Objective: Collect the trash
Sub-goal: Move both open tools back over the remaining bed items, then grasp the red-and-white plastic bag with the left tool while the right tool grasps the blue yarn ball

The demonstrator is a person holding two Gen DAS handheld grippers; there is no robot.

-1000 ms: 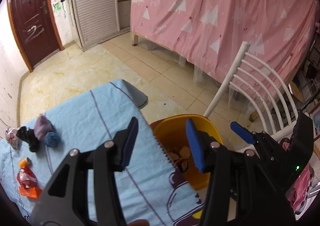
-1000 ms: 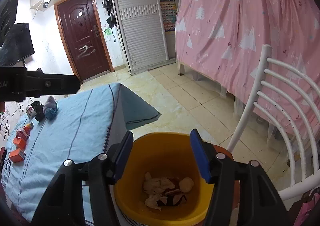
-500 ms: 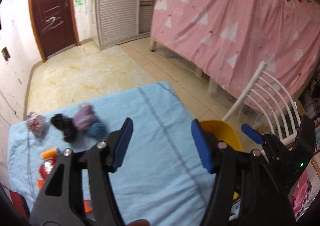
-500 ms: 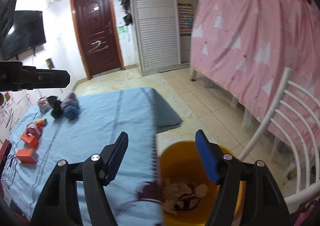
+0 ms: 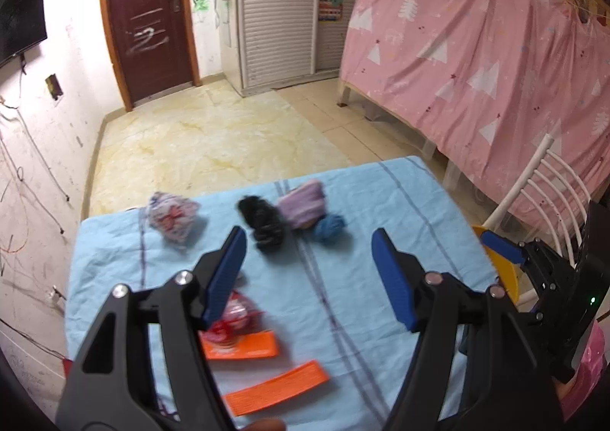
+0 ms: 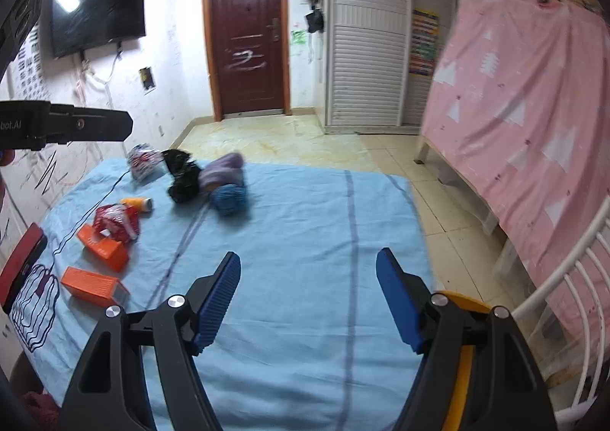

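Observation:
My left gripper (image 5: 309,270) is open and empty above the blue-clothed table (image 5: 381,209). Beyond it lie a patterned wad (image 5: 171,215), a black wad (image 5: 263,221), a purple wad (image 5: 303,204) and a blue ball (image 5: 328,228). A red wrapper (image 5: 236,314) and two orange boxes (image 5: 276,387) lie near its left finger. My right gripper (image 6: 309,297) is open and empty over the table's near part (image 6: 305,240). The same items sit far left in the right wrist view: red wrapper (image 6: 116,221), orange boxes (image 6: 93,284), black wad (image 6: 183,179). The yellow bin (image 6: 463,362) is under the right finger.
A white chair (image 5: 549,187) stands right of the table, beside a pink curtain (image 5: 476,49). The bin's rim (image 5: 501,267) shows at the table's right edge. A small orange bottle (image 6: 139,203) and a red-edged phone (image 6: 23,267) lie at the left. The left tool's body (image 6: 65,124) reaches in from the left.
Both grippers have swung left, away from the yellow bin and over the table. The wads, wrapper and orange boxes now lie ahead of them. Both stayed open.

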